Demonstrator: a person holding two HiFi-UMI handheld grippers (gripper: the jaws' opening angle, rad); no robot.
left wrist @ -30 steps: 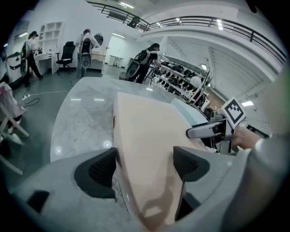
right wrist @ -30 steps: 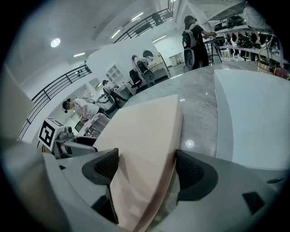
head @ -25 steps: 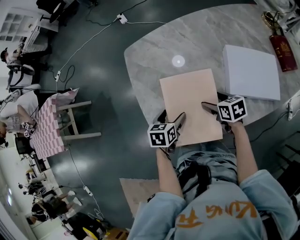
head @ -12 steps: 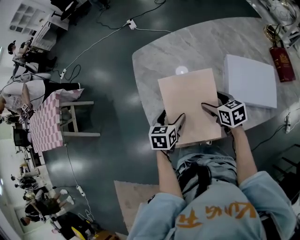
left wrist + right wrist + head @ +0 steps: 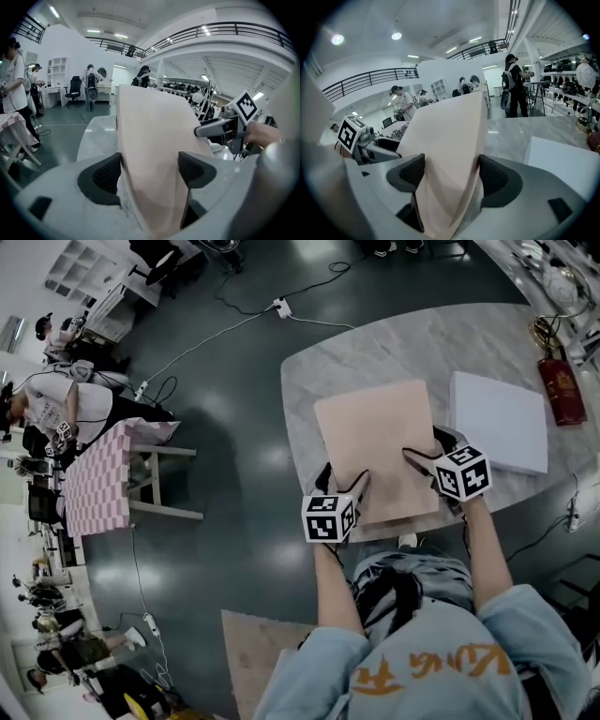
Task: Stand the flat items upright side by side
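Looking down from the head view, I see both claws gripping the near edge of a beige board [image 5: 375, 442] over a grey marble table [image 5: 375, 338]. The left gripper [image 5: 345, 476] has the board [image 5: 154, 154] filling the gap between its dark pads, both pressed against it. The right gripper [image 5: 424, 448] holds the same board [image 5: 450, 154] the same way, its jaws set wide around the thickness. The board tilts up away from me. Its near edge is covered by the two claws and their marker cubes, and I cannot tell whether its far edge touches the table.

At 3 o'clock from the board a white flat box [image 5: 497, 421] lies flat on the marble, apart from it. At 2 o'clock, by the table's rim, a red object [image 5: 561, 390] is too small to identify.

On the dark glossy floor [image 5: 234, 427], at 7 o'clock, a second beige board [image 5: 258, 652] is partly cut off by my sleeve. At 9 o'clock stands a pink checked table [image 5: 94, 479], with people [image 5: 56, 399] behind it in a bright open hall.
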